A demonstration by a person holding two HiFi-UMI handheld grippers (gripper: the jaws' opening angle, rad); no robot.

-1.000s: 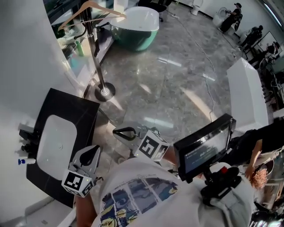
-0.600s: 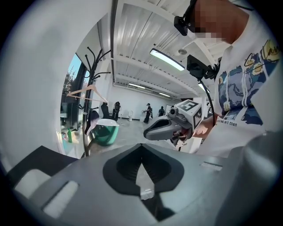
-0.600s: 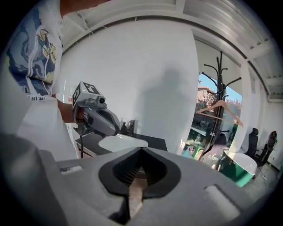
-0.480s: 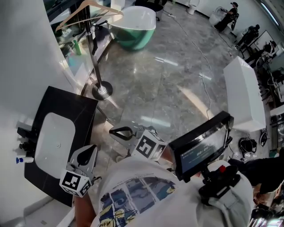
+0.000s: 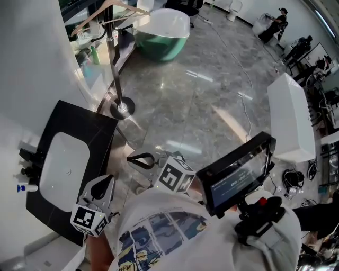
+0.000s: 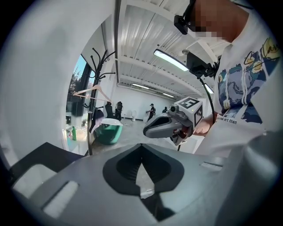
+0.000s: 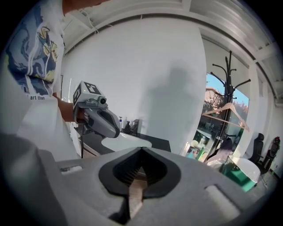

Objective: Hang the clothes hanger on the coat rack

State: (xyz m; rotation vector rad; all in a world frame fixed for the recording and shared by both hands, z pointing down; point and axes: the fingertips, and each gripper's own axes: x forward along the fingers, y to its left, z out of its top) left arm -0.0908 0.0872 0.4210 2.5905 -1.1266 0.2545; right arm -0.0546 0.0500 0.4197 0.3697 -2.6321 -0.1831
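Note:
A wooden clothes hanger (image 5: pixel 108 10) hangs on the black coat rack (image 5: pixel 112 58) at the far upper left of the head view; the rack's round base (image 5: pixel 122 109) stands on the grey floor. The left gripper view shows the hanger (image 6: pixel 93 92) on the rack (image 6: pixel 93 75), and so does the right gripper view, with hanger (image 7: pixel 226 111) and rack (image 7: pixel 229 75). My left gripper (image 5: pixel 107 183) is held low beside the black counter, shut and empty. To its right, my right gripper (image 5: pixel 133 159) is also shut with nothing in it. Both are well short of the rack.
A black counter (image 5: pixel 100 132) with a white sink and small bottles (image 5: pixel 25 187) lies at the left. A green bathtub (image 5: pixel 161 34) stands beyond the rack, a white cabinet (image 5: pixel 291 122) at the right. A screen (image 5: pixel 235 174) hangs at the person's chest. People (image 5: pixel 278 21) stand far off.
The right gripper has drifted slightly left in the head view. The left gripper stays put, and the hanger keeps hanging on the rack.

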